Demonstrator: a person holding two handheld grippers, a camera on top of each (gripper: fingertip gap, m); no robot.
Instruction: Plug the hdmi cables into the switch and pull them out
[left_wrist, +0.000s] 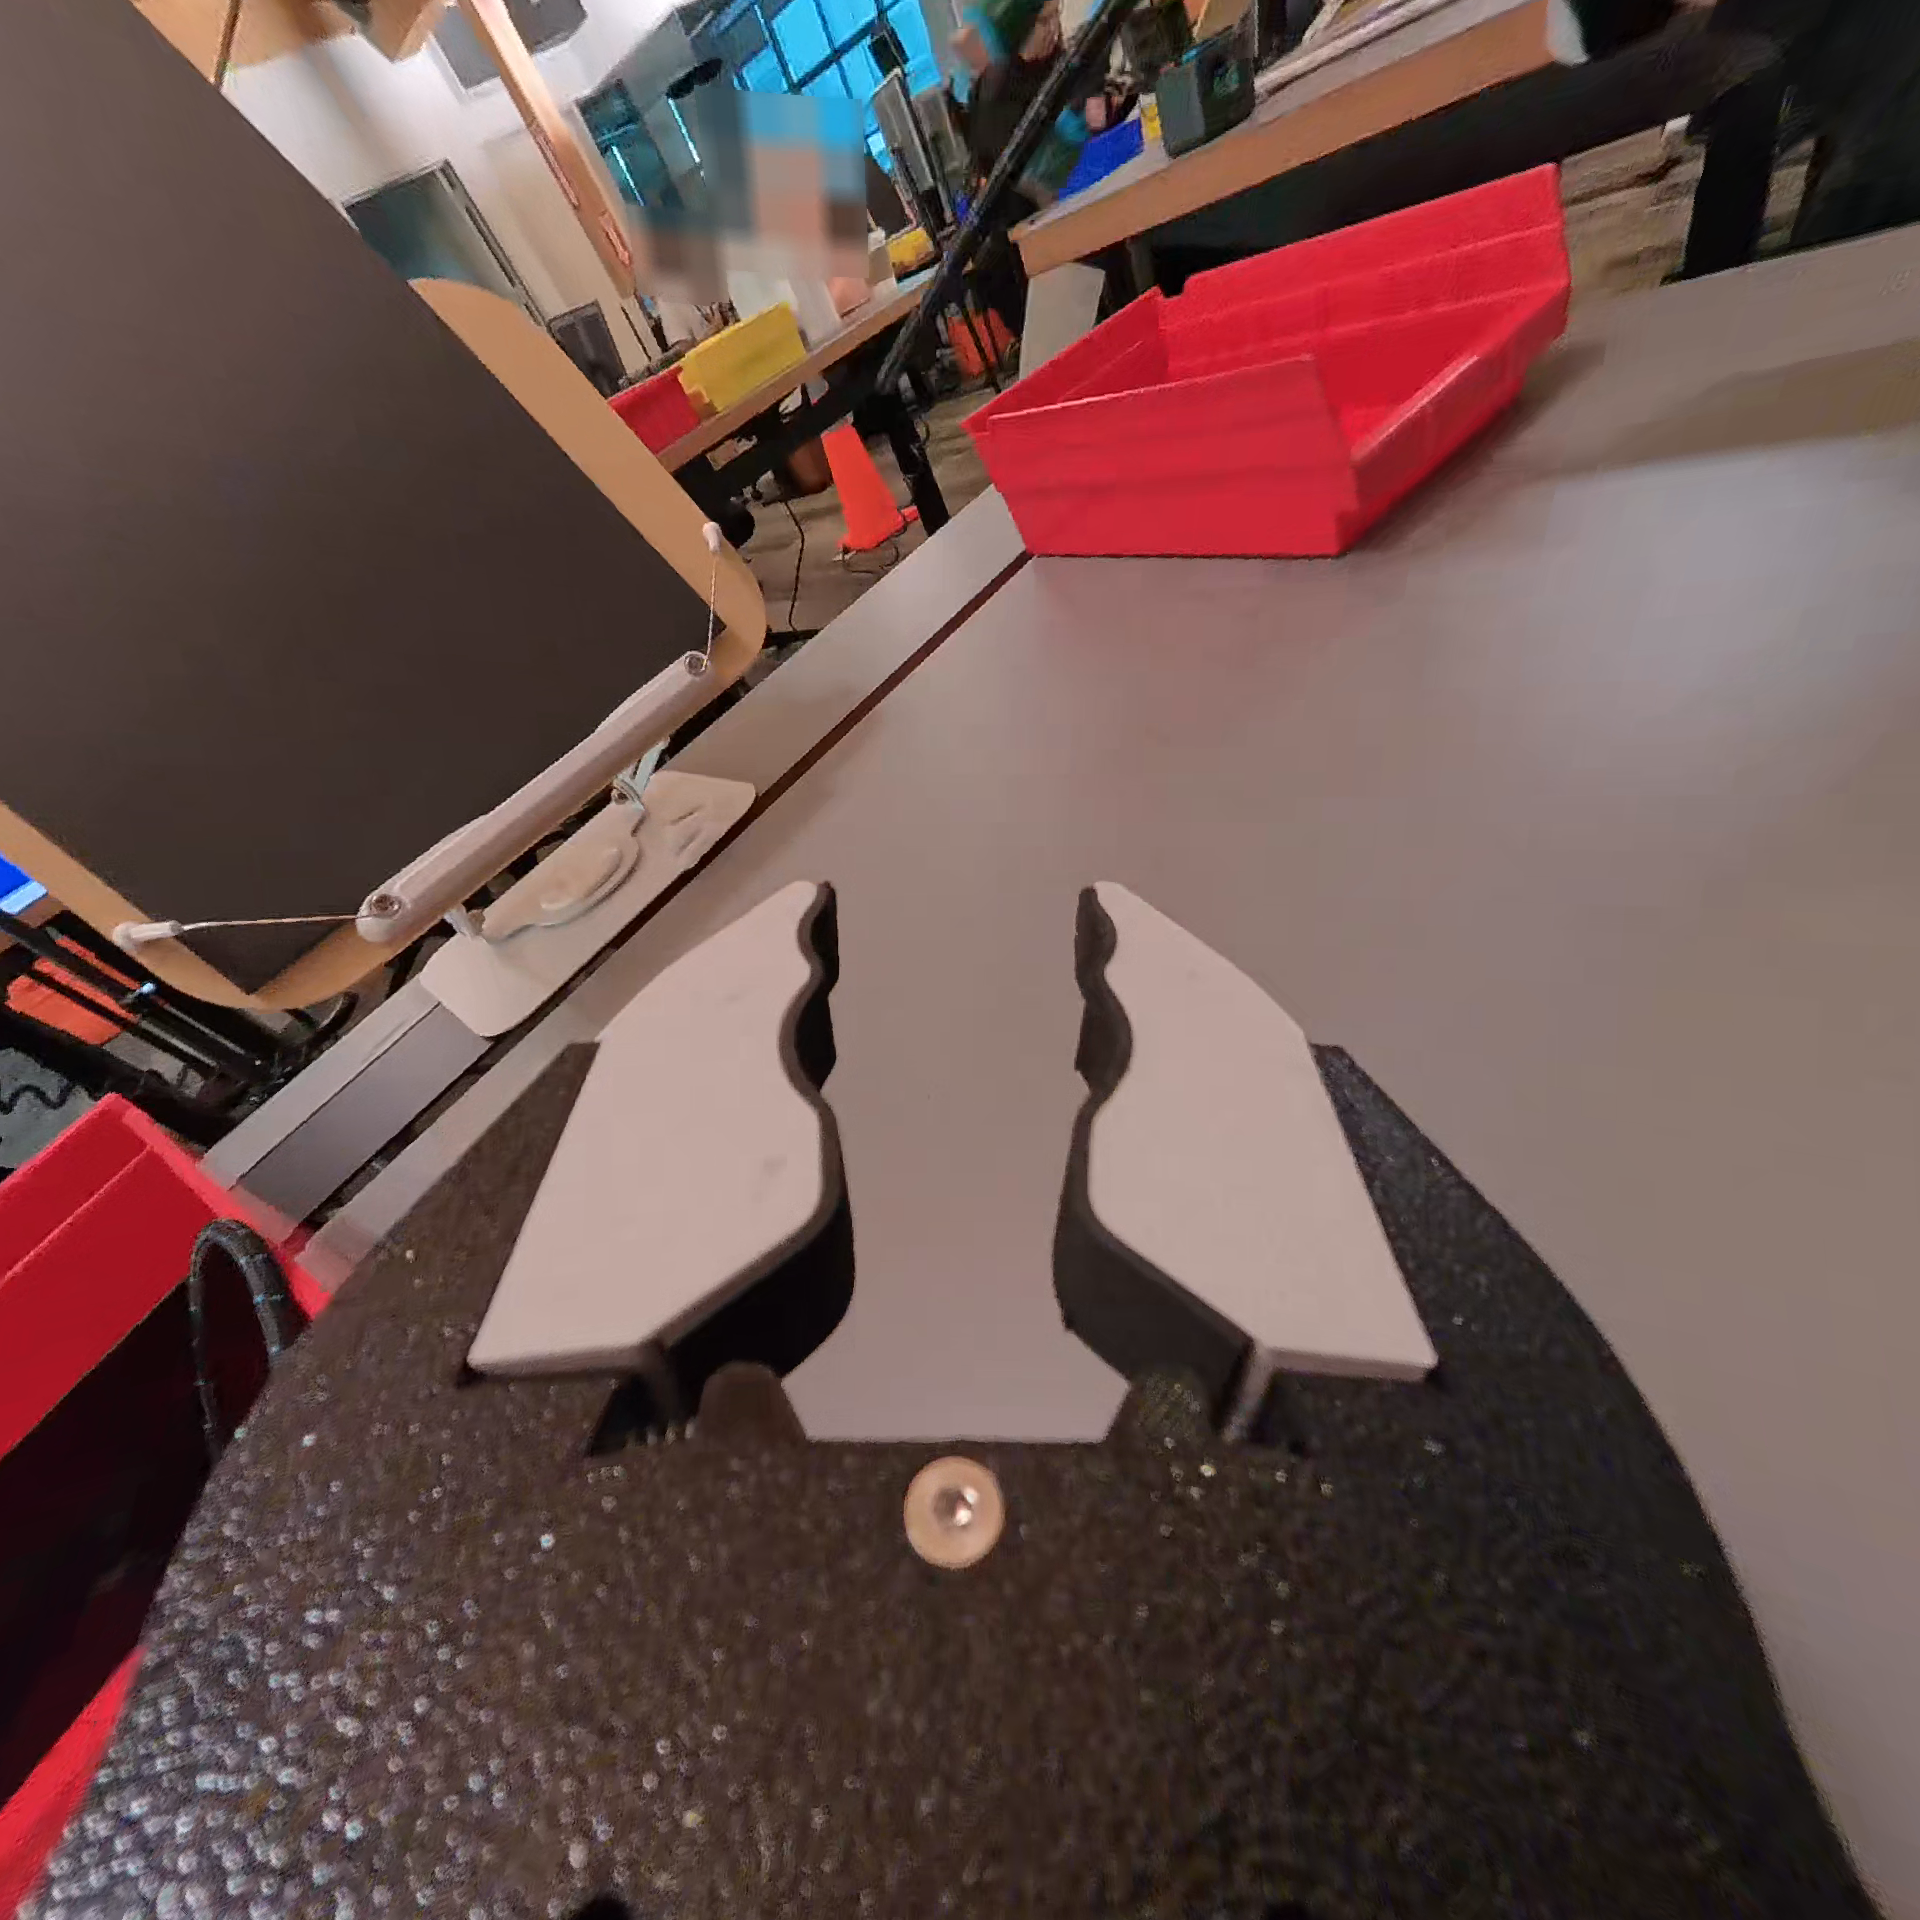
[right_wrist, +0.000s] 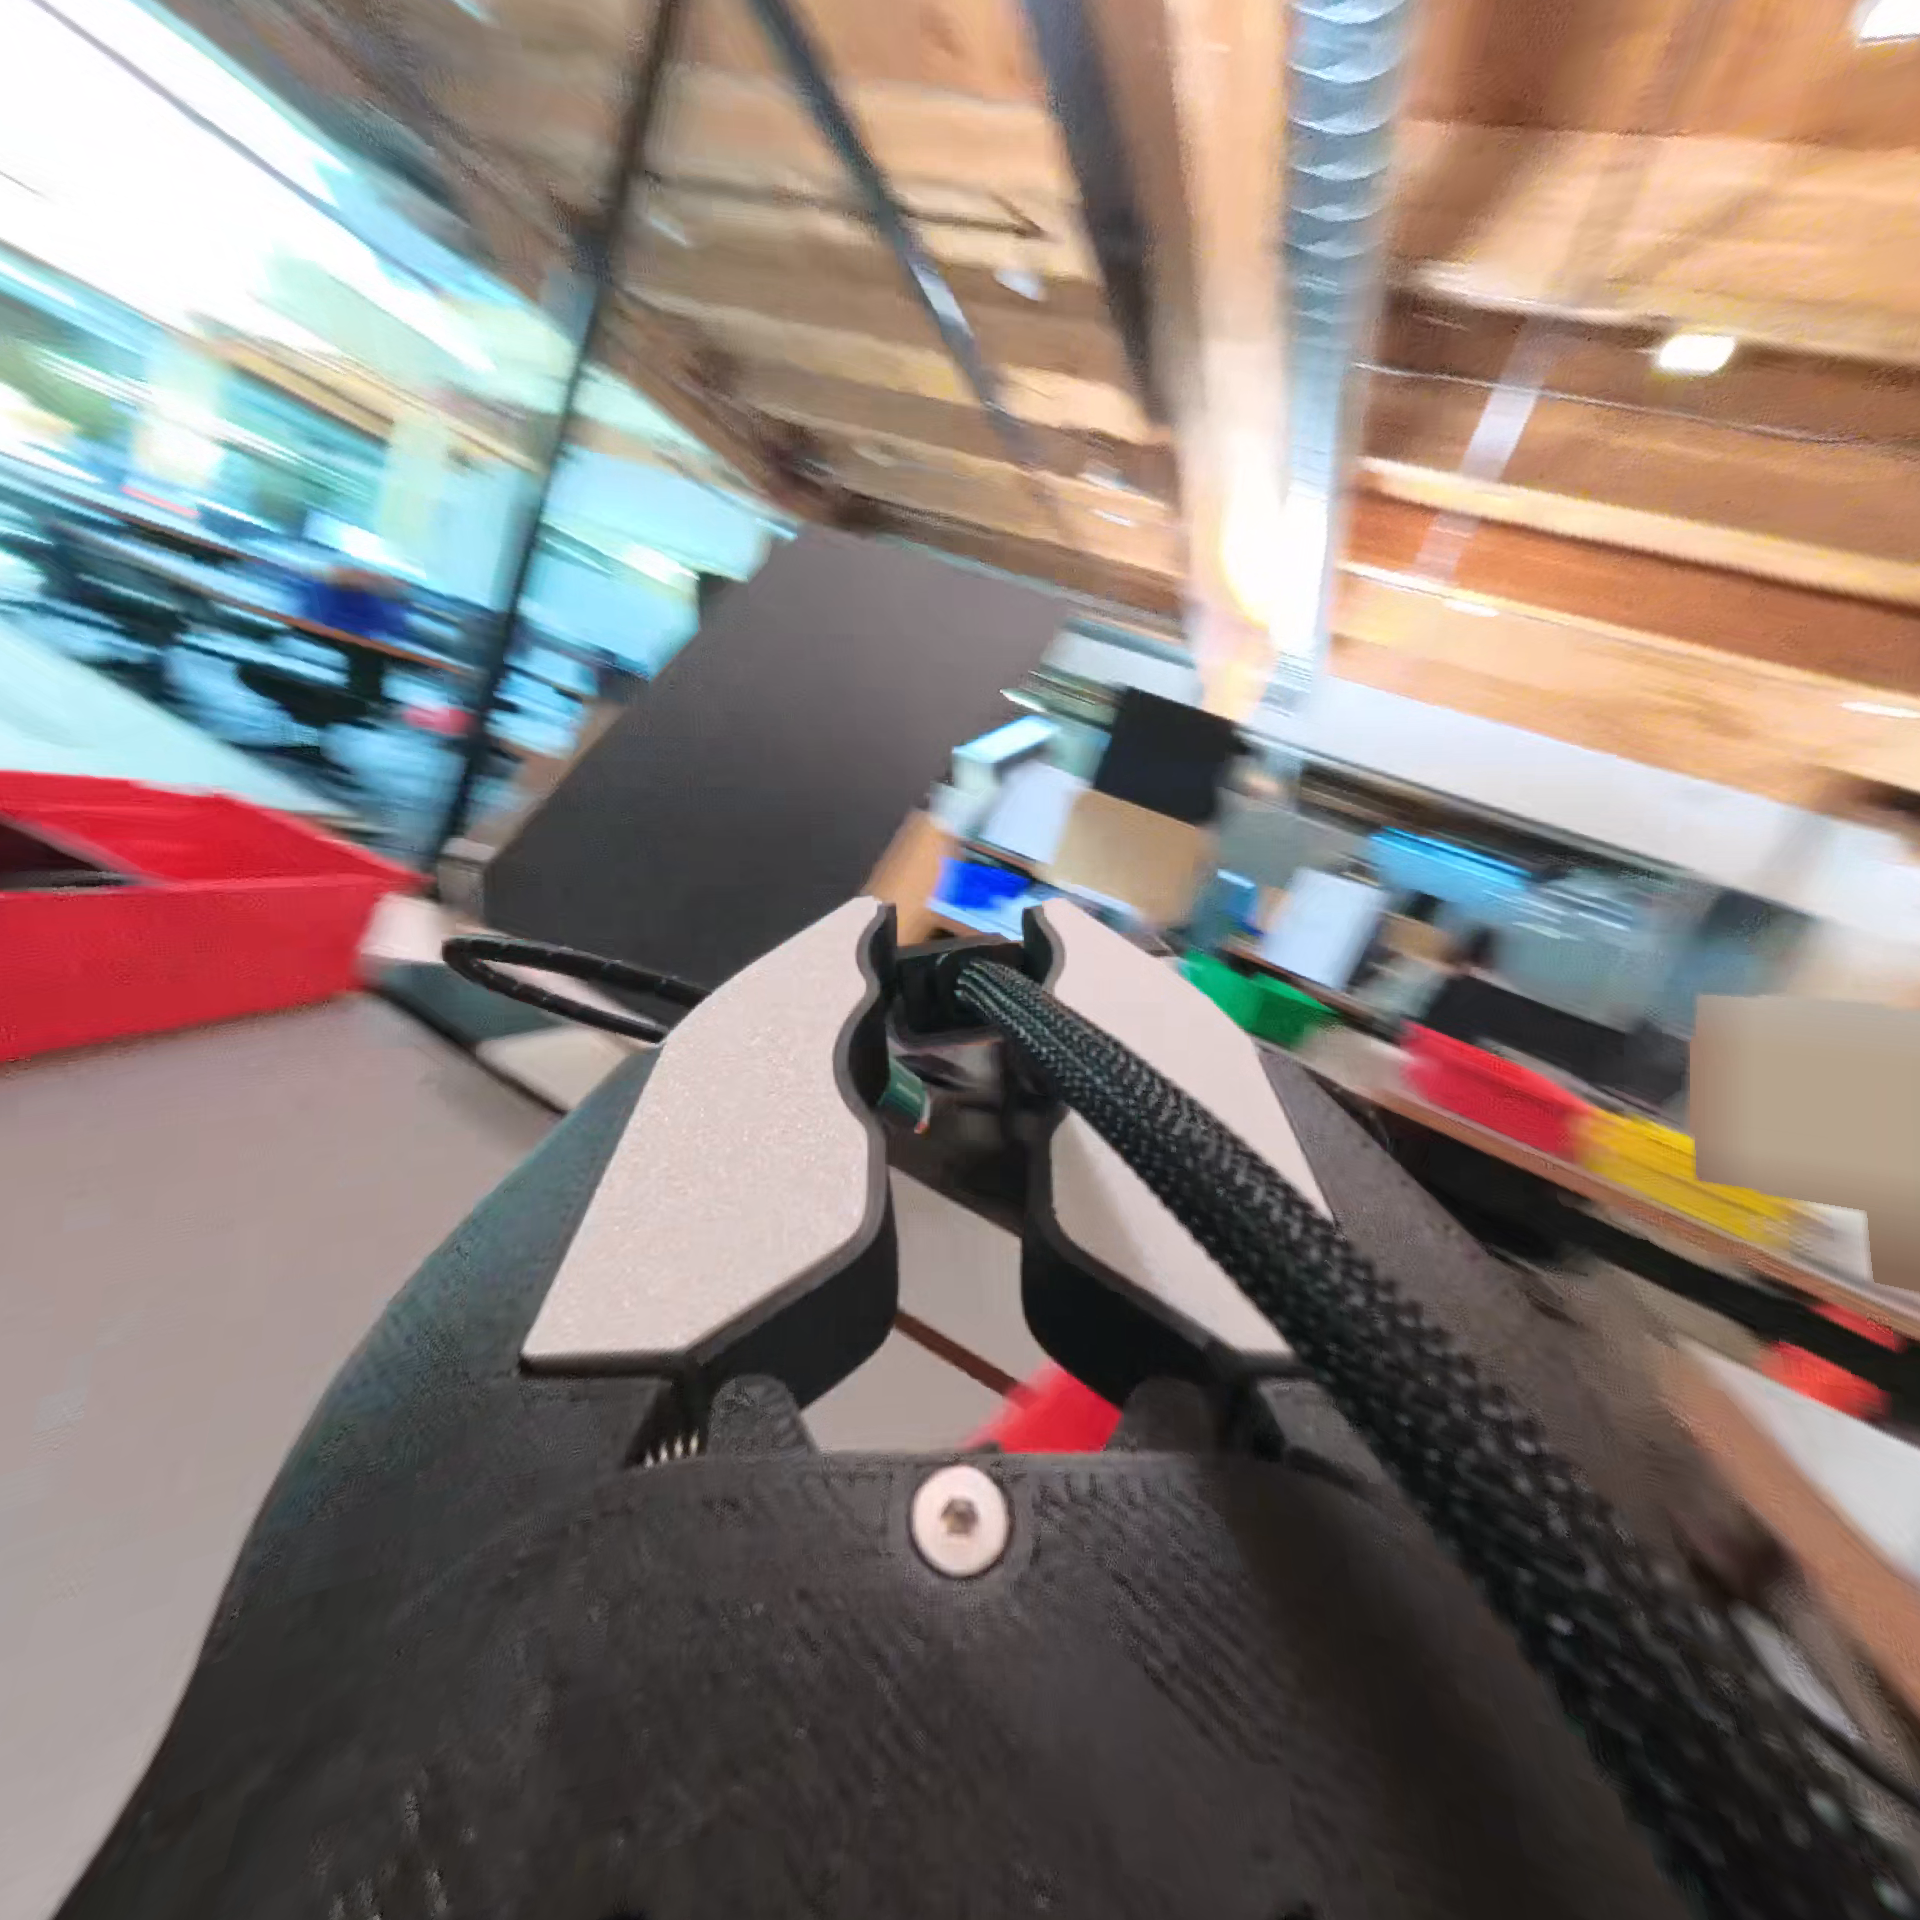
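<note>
The right gripper (right_wrist: 958, 940) is clenched on the black plug of a braided HDMI cable (right_wrist: 1226, 1174), whose cord trails back over its right finger; the view is tilted up and blurred. The left gripper (left_wrist: 954, 914) is released, its 2 fingers apart over the bare grey tabletop (left_wrist: 1455, 831). Farther off sits a red bin (left_wrist: 1195, 468). The switch cannot be made out.
</note>
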